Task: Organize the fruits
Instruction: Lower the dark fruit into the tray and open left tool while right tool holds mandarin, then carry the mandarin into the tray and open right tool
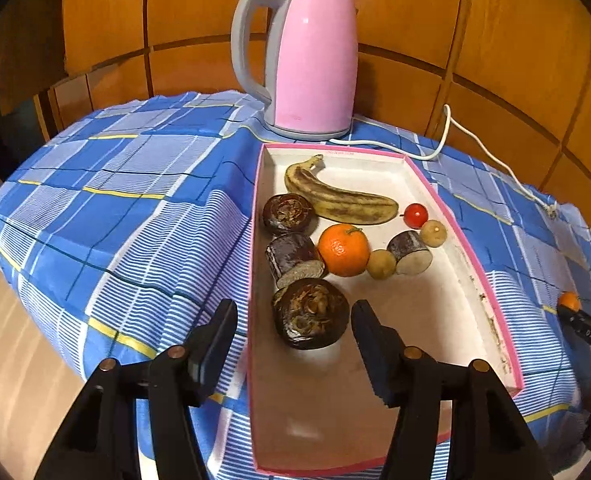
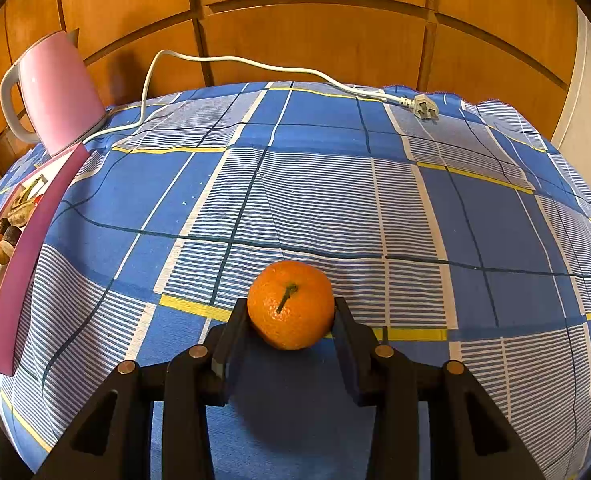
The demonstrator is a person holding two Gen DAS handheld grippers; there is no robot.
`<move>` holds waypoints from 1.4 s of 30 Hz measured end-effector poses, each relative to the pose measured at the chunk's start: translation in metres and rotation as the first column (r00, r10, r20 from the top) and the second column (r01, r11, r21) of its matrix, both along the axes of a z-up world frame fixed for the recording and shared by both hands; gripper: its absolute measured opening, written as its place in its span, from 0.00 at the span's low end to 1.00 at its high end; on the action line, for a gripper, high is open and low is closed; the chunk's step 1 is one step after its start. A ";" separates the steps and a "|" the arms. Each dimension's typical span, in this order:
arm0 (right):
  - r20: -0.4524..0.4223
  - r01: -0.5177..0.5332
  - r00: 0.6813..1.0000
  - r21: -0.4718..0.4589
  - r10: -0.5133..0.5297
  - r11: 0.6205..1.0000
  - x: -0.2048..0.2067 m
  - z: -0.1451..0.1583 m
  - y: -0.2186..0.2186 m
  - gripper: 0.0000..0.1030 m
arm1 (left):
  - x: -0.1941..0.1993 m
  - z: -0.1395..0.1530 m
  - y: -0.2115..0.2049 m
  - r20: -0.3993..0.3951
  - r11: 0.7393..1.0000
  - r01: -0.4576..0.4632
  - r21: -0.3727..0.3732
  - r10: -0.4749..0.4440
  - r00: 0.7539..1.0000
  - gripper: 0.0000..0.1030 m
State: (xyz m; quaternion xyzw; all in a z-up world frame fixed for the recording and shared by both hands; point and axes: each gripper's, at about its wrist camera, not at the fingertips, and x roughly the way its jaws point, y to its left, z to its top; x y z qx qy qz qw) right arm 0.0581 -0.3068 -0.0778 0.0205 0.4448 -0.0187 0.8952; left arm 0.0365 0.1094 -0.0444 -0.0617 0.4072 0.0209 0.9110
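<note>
Pink rims the long white box [image 1: 491,280] lying on the checked cloth of the table [image 1: 135,200]; its near half is bare, and fruit fills the far half: a banana [image 1: 339,196], an orange [image 1: 343,250], dark round pieces and small fruits. A pink kettle [image 1: 311,60] stands at its far end. Wide bare cloth spreads right of the box. The left claw [image 1: 293,320] is released, jaws apart around a dark round fruit [image 1: 309,314] without pressing it. The right claw [image 2: 291,312] is clenched on a mandarin [image 2: 291,310] near the table's front edge.
</note>
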 end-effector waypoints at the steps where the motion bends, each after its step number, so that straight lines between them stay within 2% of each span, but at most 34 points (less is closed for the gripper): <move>1: 0.000 0.000 1.000 0.000 0.000 1.000 0.000 0.000 0.000 0.40 | -0.001 0.000 0.001 -0.001 1.000 -0.005 0.001 0.005 1.000 0.58; 8: 0.000 0.001 1.000 -0.002 -0.001 1.000 0.000 0.000 0.001 0.40 | -0.006 0.008 0.003 0.004 0.999 -0.041 0.004 0.041 0.999 0.59; 18: -0.006 0.002 1.000 -0.014 -0.002 1.000 0.000 0.001 0.002 0.40 | -0.014 0.021 0.002 0.026 0.999 -0.041 -0.006 0.041 0.999 0.61; 38: -0.048 0.007 0.999 -0.043 -0.009 0.999 0.003 0.005 0.008 0.38 | -0.023 0.023 0.003 0.030 0.999 -0.052 -0.011 0.052 0.998 0.67; 42: -0.072 -0.017 0.997 -0.018 0.015 1.000 0.003 0.011 0.013 0.38 | -0.023 0.023 0.006 0.029 0.998 -0.062 -0.014 0.063 0.998 0.68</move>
